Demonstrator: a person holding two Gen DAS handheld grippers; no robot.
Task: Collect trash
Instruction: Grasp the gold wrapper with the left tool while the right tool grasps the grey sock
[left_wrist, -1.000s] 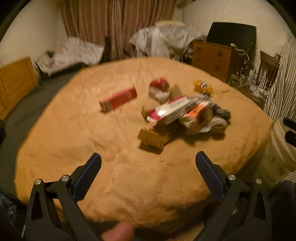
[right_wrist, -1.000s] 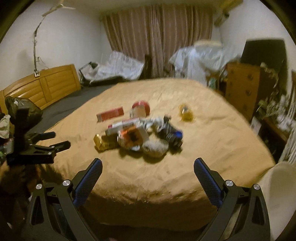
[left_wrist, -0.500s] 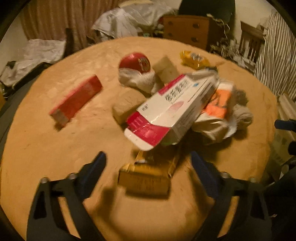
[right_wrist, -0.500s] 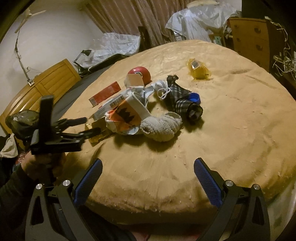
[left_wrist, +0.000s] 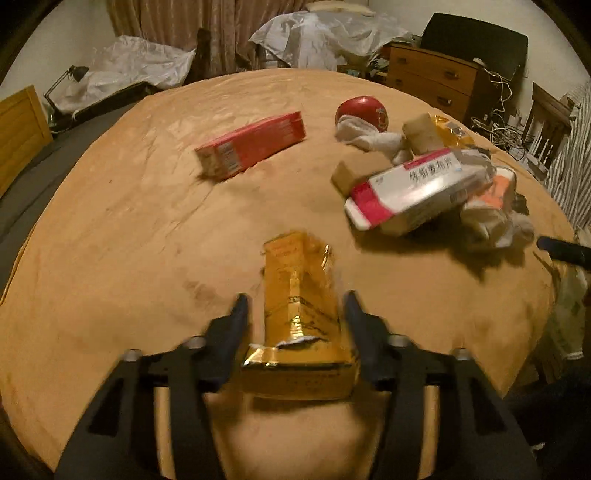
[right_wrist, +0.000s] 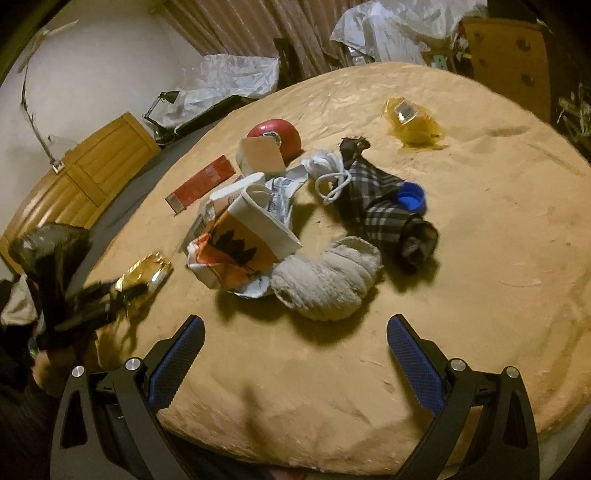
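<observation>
A gold foil packet lies on the tan bed cover, its near end between the fingers of my left gripper. The jaws are closing; a narrow gap shows beside the left finger. In the right wrist view, the left gripper reaches the packet from the left. My right gripper stands open above the near edge of the bed, just short of a rolled grey sock. Beyond lie an orange-and-white paper bag, a white-and-red box and a red box.
Also on the bed are a plaid cloth, a blue cap, a yellow wrapper and a red ball. A wooden dresser stands at the back right, a headboard at the left. A black bag hangs by the left hand.
My left gripper has come down and forward over the gold packet, and its jaws have narrowed around it. The right gripper has dropped closer to the pile and stays wide open.
</observation>
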